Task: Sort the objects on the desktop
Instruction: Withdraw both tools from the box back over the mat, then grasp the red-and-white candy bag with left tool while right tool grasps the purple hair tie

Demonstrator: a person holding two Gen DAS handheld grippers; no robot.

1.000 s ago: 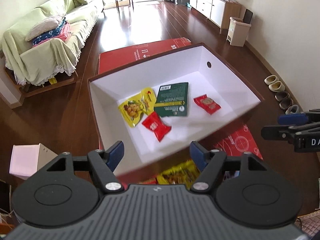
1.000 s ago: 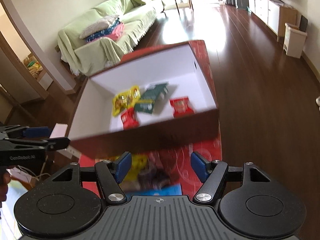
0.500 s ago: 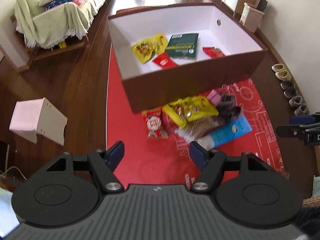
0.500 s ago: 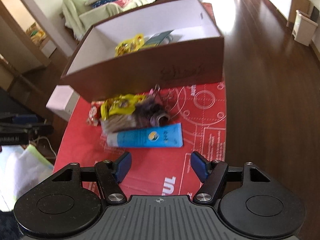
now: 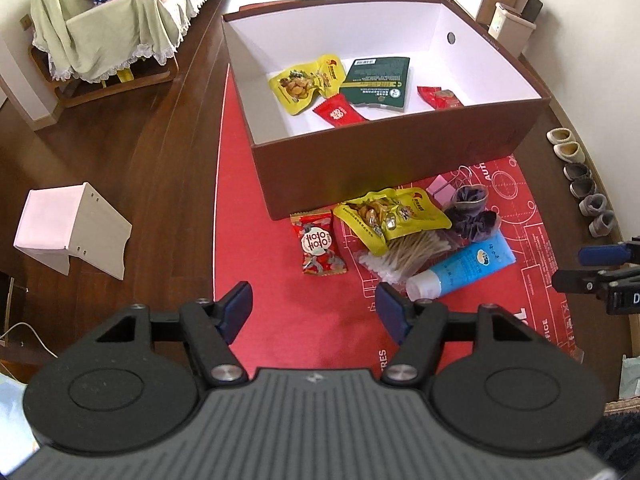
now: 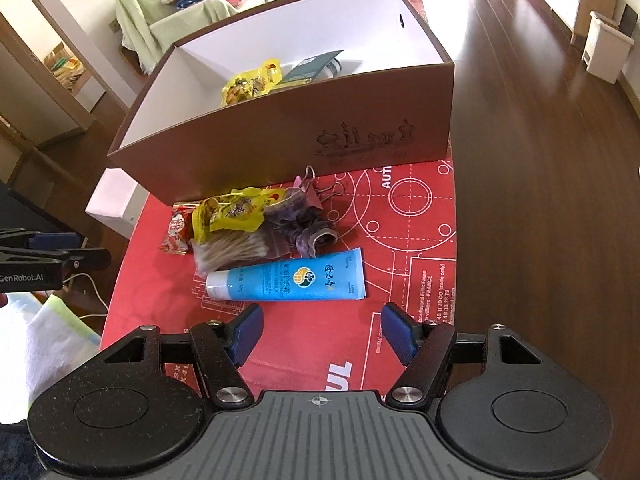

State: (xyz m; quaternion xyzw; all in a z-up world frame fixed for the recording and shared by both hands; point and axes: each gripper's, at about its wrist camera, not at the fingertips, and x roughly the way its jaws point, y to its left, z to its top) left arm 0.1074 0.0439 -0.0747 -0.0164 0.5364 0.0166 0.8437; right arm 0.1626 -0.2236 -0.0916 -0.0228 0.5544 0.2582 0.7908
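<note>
Brown box (image 5: 400, 168) behind the snack pile (image 5: 394, 216) — sofa (image 5: 100, 32) beyond.

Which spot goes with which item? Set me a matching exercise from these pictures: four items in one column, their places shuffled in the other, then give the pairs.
Items:
1. blue tube
2. green packet
3. red candy packet
4. purple scrunchie

Places:
A. inside the brown box, beside a yellow snack bag
B. on the red mat, left of the pile
C. nearest the right gripper, lying across the mat
D. on the mat between the pink binder clip and the tube

Pairs: 1-C, 2-A, 3-B, 4-D
</note>
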